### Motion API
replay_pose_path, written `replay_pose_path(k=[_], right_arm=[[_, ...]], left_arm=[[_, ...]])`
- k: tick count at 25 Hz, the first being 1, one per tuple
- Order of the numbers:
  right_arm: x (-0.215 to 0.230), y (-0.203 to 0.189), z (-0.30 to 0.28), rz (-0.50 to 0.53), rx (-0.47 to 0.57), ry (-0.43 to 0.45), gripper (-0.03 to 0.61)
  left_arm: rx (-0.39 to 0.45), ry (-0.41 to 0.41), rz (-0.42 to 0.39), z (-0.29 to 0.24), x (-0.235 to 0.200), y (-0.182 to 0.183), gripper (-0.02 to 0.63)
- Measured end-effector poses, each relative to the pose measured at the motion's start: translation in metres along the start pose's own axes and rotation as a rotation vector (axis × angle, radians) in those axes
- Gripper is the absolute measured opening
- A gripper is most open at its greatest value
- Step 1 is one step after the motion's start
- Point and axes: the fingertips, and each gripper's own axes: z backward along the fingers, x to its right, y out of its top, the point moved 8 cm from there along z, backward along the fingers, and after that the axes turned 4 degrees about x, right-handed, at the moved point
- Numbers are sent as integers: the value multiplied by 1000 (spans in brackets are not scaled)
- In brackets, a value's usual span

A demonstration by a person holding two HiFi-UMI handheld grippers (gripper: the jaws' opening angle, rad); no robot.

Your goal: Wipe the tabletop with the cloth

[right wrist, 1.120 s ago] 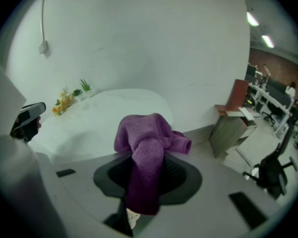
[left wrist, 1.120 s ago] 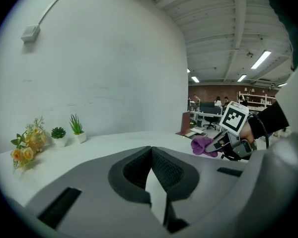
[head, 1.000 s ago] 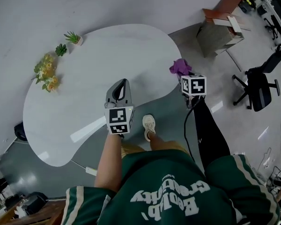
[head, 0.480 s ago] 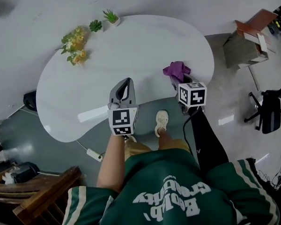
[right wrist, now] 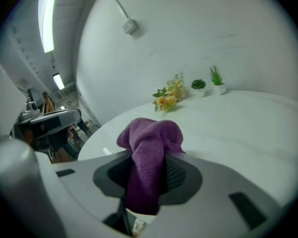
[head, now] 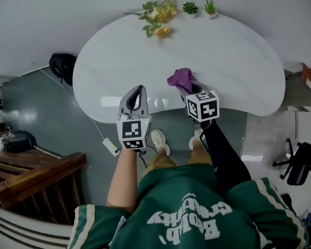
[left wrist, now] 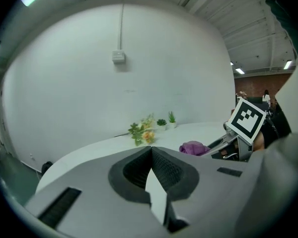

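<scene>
**A:** As the person stands at the near edge of the table, what does each gripper have?

**B:** The left gripper [left wrist: 151, 151] has its jaws pressed together with nothing between them. It hangs idle over the near rim. The right gripper [head: 188, 92] is clamped on the purple cloth [right wrist: 150, 148], pinching a bunched fold, and a loose crown of fabric spills out past the jaw tips.

**A:** And where is the cloth in relation to the table?

**B:** It is over the white table [head: 233, 61], just inside the near edge and a little to the right of the left gripper. From above I cannot tell whether the fabric touches the surface, though the right gripper view suggests it may be held slightly clear.

**A:** How will it handle?

**B:** It looks soft, light and limp, with a towelling pile. I judge it will crumple and drag rather than lie flat. The pinch on the bunch looks secure, but only a small wad would meet the top. A hold nearer the middle, with more cloth hanging free, would spread it better. The top looks smooth and glossy, so light pressure should do.

**A:** What lies farther out?

**B:** There is a broad stretch of bare tabletop. At the far edge are a spray of yellow flowers [head: 158, 17] and two small potted plants [head: 190, 8], close to the pale wall. A wide sweep could easily knock them over.
</scene>
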Motion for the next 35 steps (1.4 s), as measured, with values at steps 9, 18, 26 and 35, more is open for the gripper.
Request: replay_pose_path(k=[9, 18, 26, 35], right_arm=[[-200, -8, -112, 143, -68, 182, 132], [-359, -57, -200, 271, -234, 332, 132], [-396, -90, -218, 390, -379, 289, 126], [-314, -76, -186, 365, -365, 187, 123]], left_arm=[[-18, 174, 66, 105, -172, -54, 1], [-51, 333, 122, 205, -281, -109, 1], [-76, 369, 185, 242, -299, -140, 1], [-66, 212, 185, 172, -250, -135, 1]])
